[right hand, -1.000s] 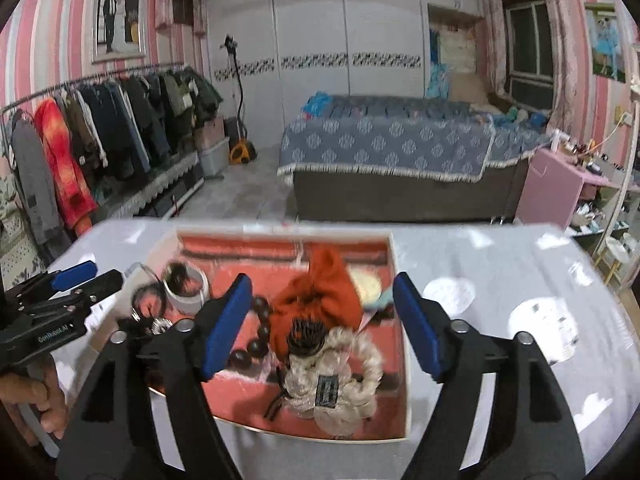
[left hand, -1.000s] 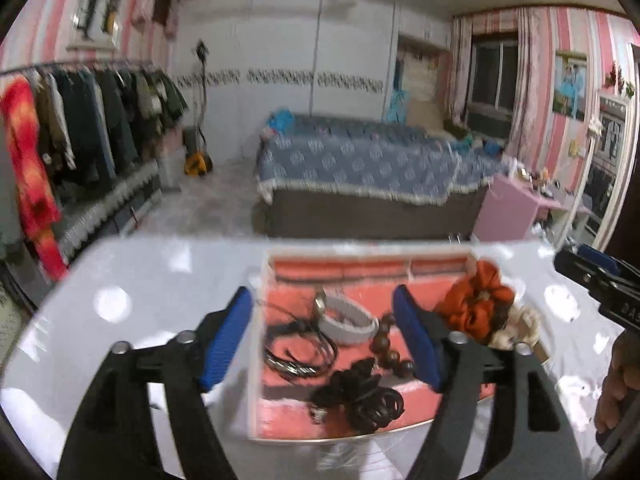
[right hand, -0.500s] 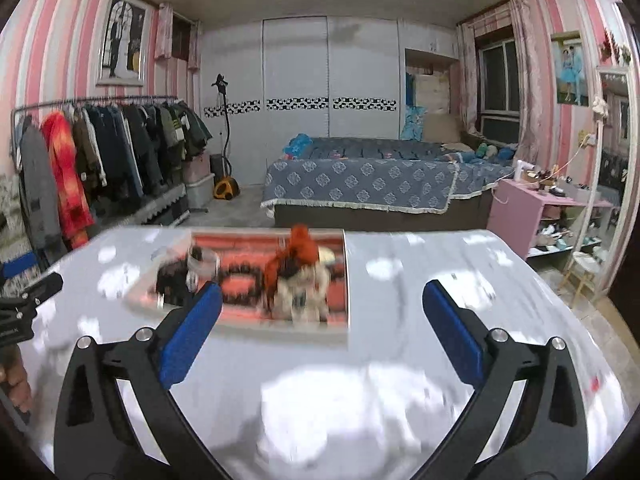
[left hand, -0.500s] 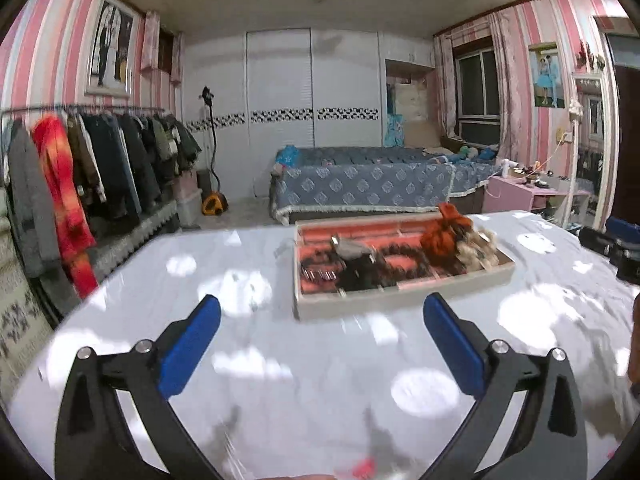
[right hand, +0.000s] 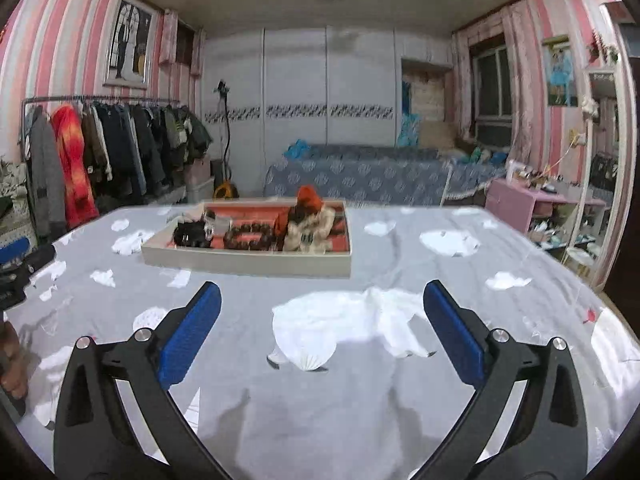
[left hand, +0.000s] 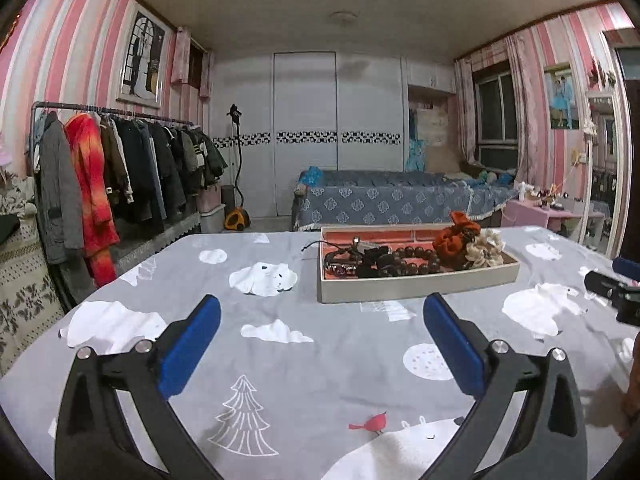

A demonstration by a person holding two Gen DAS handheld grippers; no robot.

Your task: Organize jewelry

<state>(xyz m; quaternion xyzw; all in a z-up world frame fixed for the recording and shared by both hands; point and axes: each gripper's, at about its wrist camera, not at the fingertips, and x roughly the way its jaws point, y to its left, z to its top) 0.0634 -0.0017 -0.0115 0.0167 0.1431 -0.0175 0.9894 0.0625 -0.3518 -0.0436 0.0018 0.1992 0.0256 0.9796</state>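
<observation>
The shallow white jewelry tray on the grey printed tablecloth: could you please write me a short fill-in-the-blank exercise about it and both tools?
1. The shallow white jewelry tray has a lining coloured ____.
2. The ruffled scrunchie beside the dark wooden bead bracelet is coloured ____.
3. The left tool and right tool both have jaws that are ____.
4. Each tool holds ____.

Missing words: red; orange; open; nothing
</observation>
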